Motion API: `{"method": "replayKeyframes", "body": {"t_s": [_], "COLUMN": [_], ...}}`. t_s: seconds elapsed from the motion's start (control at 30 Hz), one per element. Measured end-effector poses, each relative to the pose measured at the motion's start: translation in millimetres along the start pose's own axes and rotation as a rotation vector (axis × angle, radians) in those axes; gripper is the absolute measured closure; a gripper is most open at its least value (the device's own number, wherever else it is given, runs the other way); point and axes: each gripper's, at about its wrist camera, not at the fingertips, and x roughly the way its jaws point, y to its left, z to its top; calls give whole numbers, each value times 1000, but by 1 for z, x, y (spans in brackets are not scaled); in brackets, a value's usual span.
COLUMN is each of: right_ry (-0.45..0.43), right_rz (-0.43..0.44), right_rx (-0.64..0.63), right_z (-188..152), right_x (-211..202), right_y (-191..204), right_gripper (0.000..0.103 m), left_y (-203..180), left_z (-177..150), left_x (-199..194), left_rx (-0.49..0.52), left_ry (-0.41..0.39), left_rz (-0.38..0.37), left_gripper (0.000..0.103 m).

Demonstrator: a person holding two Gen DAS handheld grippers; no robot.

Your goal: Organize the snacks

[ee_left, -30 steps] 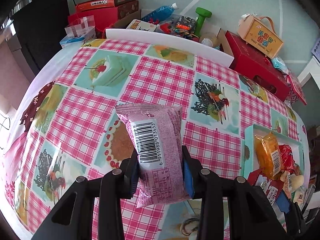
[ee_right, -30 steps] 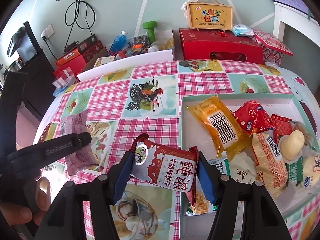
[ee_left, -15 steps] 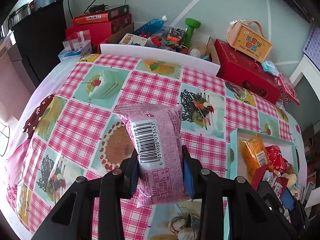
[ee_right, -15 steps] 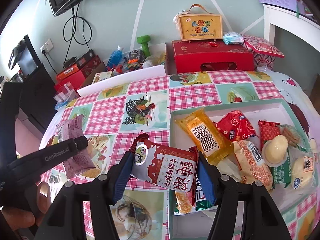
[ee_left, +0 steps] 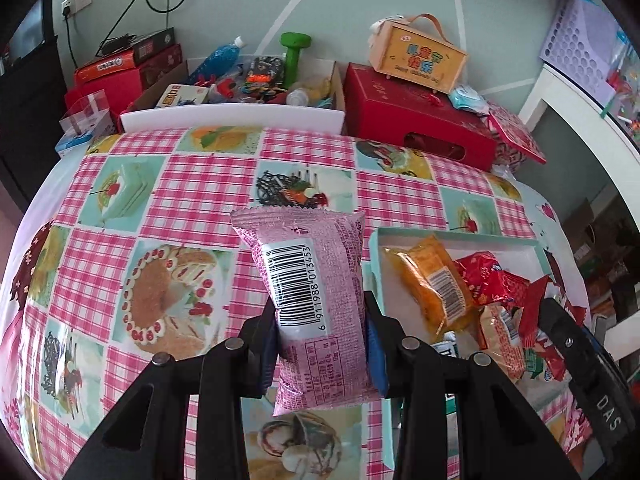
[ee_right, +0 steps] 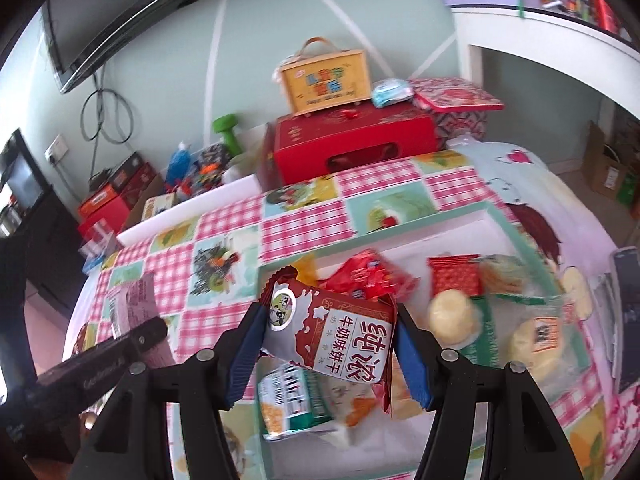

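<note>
The left gripper pinches a pink snack packet upright, barcode facing the camera, above a table draped in a pink-checked cloth printed with cakes. The right gripper pinches a red-and-white biscuit packet over the near left corner of a shallow mint-rimmed tray.

To the left of the tray the cloth lies open, from the near edge back to a white board along the table's far side. The tray sits toward the table's right end, its near left corner just beside the pink packet in the left wrist view. Inside it lie an orange packet, red packets, a green-and-white packet and round pale cakes, heaped against one another.

Behind the table stand a red gift box topped by a yellow carry case, a green dumbbell, a blue bottle and stacked red cartons. A white desk rises at right, a dark screen hangs on the pale green wall.

The right wrist view is blurred across the tray, so labels there are hard to read. The tray's near edge is hidden behind gripper fingers in both views.
</note>
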Motion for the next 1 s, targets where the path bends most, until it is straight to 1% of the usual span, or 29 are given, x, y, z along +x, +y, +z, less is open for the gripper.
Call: {"method": "replayKeyframes", "body": {"t_s": [0.17, 0.3, 0.5, 0.67, 0.9, 1.0], "right_ry": [-7, 1, 22, 43, 48, 49], "right_rz": [-59, -81, -83, -91, -115, -122], "right_rx": [66, 91, 94, 91, 80, 73], "right_z": [7, 7, 5, 3, 3, 3], "right_x": [-2, 0, 7, 14, 16, 16], "right_y": [-32, -45, -48, -50, -51, -51], "right_gripper": [38, 38, 38, 38, 38, 38], "left_y": [-29, -43, -53, -60, -70, -78], "left_z": [-4, -7, -10, -11, -15, -17], "left_x": [9, 26, 47, 53, 57, 57], "left_rx": [81, 128, 158, 177, 186, 208], "left_ry": [4, 22, 41, 30, 55, 52], "left_rz": [-24, -24, -18, -25, -76, -79], "left_gripper": [64, 64, 64, 64, 64, 64]}}
